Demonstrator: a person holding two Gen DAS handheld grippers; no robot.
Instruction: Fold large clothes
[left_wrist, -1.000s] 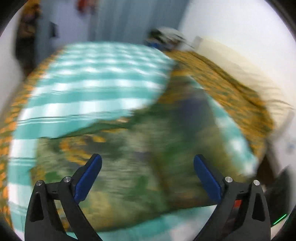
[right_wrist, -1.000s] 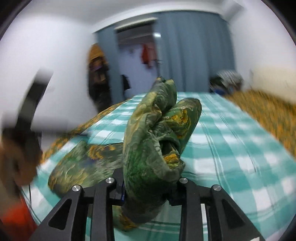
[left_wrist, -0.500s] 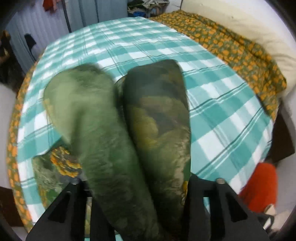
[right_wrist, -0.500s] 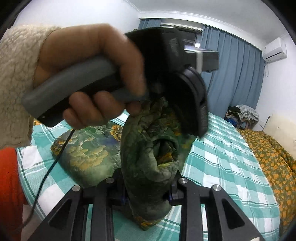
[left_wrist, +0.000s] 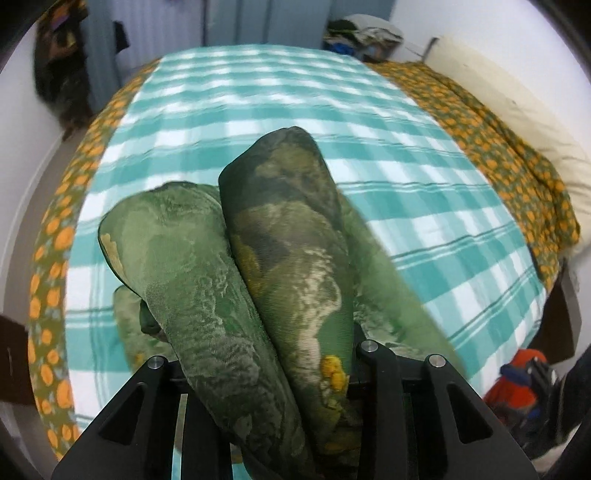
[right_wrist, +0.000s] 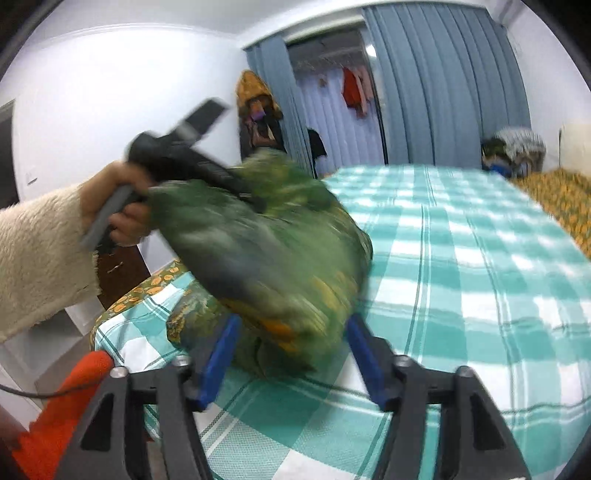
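A green garment with gold patterning (left_wrist: 288, 229) bulges up in two thick folds out of my left gripper (left_wrist: 266, 365), which is shut on it; the cloth hides its pads. The rest of the garment lies on the teal checked bed sheet (left_wrist: 295, 92). In the right wrist view a hand in a cream fleece sleeve (right_wrist: 40, 251) holds the left gripper (right_wrist: 251, 195) above the blurred garment (right_wrist: 266, 258). My right gripper (right_wrist: 291, 350) is opening. Its blue pads (right_wrist: 218, 350) stand clear of the cloth bunched between them.
An orange-flowered blanket (left_wrist: 498, 147) and a cream pillow (left_wrist: 509, 96) lie along the bed's right side. A pile of clothes (left_wrist: 365, 33) sits beyond the far end, and blue curtains (right_wrist: 443, 92) hang behind. Red cloth (right_wrist: 55, 406) is at the near left bed corner.
My left gripper, open a second ago, has shut on the garment and lifted its folds. My right gripper, shut on the cloth before, has parted its pads from it.
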